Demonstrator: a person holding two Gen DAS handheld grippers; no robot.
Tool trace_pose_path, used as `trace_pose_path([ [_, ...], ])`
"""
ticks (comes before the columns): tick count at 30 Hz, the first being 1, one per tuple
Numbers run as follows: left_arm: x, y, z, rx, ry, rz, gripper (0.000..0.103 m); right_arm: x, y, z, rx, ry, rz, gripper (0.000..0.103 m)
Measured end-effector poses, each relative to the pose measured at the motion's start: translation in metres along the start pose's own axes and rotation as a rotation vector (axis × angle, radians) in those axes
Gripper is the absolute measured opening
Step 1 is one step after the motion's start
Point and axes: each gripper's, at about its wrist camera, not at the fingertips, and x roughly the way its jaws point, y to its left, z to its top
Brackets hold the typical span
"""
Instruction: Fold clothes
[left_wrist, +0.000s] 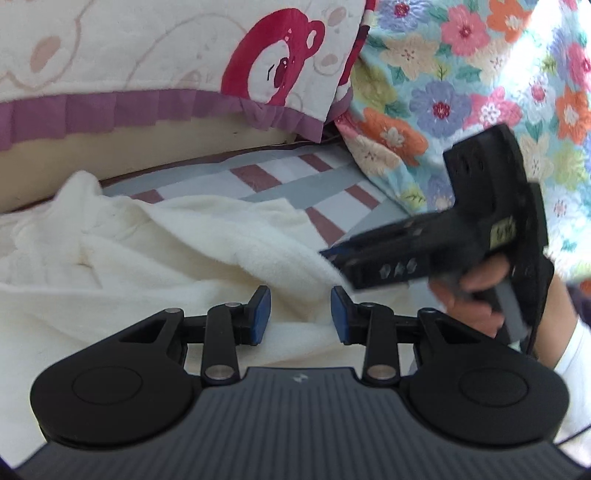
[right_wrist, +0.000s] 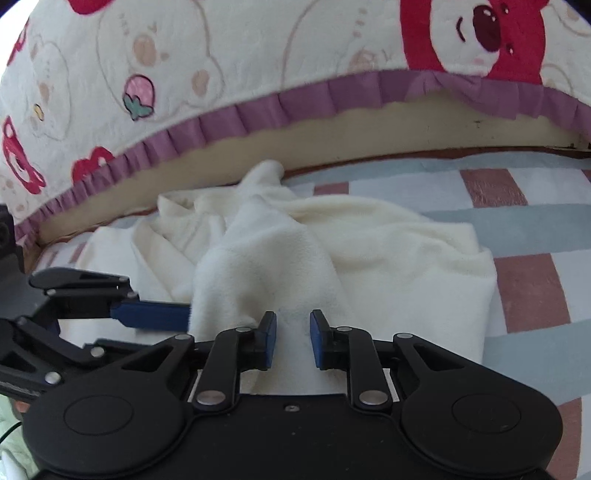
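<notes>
One bed sheet (right_wrist: 517, 229) with grey and brick-red checks carries everything, and a bear-print cover (right_wrist: 258, 66) with a purple frill hangs just behind the cream fleece garment (right_wrist: 369, 251), which lies crumpled on the sheet. A floral quilt (left_wrist: 461, 92) sits to the garment's right. Over the garment's near edge, the left tool (left_wrist: 300, 314) stands open (nothing gripped), and the right tool (right_wrist: 293, 338) likewise gapes, fleece lying between its fingers.

Cream fleece garment (right_wrist: 280, 258), rumpled and bunched on striped bedding, near headboard.
</notes>
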Motion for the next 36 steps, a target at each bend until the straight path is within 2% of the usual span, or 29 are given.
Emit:
trace_pose_path([
  [2, 0.003, 0.005, 0.001, -0.069, -0.015, -0.031, 0.035, 0.000, -0.007, 0.000, 0.036, -0.002, 0.014, 0.024],
  [6, 0.003, 0.020, -0.002, -0.208, -0.046, -0.104, 0.042, 0.002, -0.020, 0.000, 0.103, -0.001, 0.049, 0.024],
  [9, 0.008, 0.024, 0.000, -0.229, -0.034, -0.105, 0.047, 0.004, -0.026, 0.001, 0.136, 0.004, 0.072, 0.024],
  [12, 0.013, 0.031, -0.003, -0.291, -0.011, -0.113, 0.057, 0.005, -0.028, 0.001, 0.148, 0.007, 0.075, 0.024],
  [15, 0.017, 0.036, -0.009, -0.371, 0.033, -0.141, 0.055, 0.005, -0.030, 0.000, 0.147, 0.011, 0.067, 0.024],
  [16, 0.014, 0.034, -0.010, -0.362, 0.035, -0.159, 0.053, 0.005, -0.031, 0.000, 0.147, 0.012, 0.065, 0.024],
  [17, 0.008, 0.028, -0.009, -0.320, 0.026, -0.148, 0.036, 0.005, -0.031, 0.000, 0.147, 0.014, 0.062, 0.024],
  [19, -0.005, 0.015, -0.006, -0.225, 0.003, -0.114, 0.015, 0.005, -0.032, 0.000, 0.146, 0.016, 0.057, 0.024],
  [20, -0.013, 0.009, -0.003, -0.180, -0.016, -0.090, 0.008, 0.005, -0.033, -0.001, 0.146, 0.018, 0.054, 0.024],
  [22, -0.030, -0.002, 0.003, -0.106, -0.058, -0.040, 0.007, 0.006, -0.034, -0.001, 0.145, 0.020, 0.049, 0.024],
  [24, -0.046, -0.009, 0.010, -0.056, -0.096, -0.015, 0.007, 0.006, -0.035, -0.002, 0.146, 0.024, 0.041, 0.029],
  [26, -0.049, -0.015, 0.016, 0.004, -0.083, 0.044, 0.007, 0.007, -0.036, -0.002, 0.146, 0.028, 0.038, 0.030],
  [27, -0.045, -0.015, 0.018, 0.021, -0.069, 0.098, 0.007, 0.007, -0.036, -0.002, 0.144, 0.030, 0.035, 0.030],
  [28, -0.040, -0.015, 0.020, 0.036, -0.054, 0.157, 0.011, 0.007, -0.035, -0.002, 0.140, 0.031, 0.032, 0.031],
  [30, -0.028, 0.000, 0.022, -0.037, -0.058, 0.136, 0.018, 0.008, -0.034, -0.002, 0.132, 0.033, 0.022, 0.032],
  [31, -0.022, 0.012, 0.022, -0.118, -0.056, 0.072, 0.033, 0.008, -0.033, -0.002, 0.128, 0.034, 0.018, 0.032],
  [32, -0.012, 0.028, 0.021, -0.234, -0.029, -0.018, 0.052, 0.008, -0.032, -0.001, 0.123, 0.035, 0.013, 0.032],
  [36, 0.008, 0.046, 0.016, -0.349, -0.039, -0.038, 0.056, 0.008, -0.032, -0.002, 0.121, 0.035, 0.015, 0.032],
])
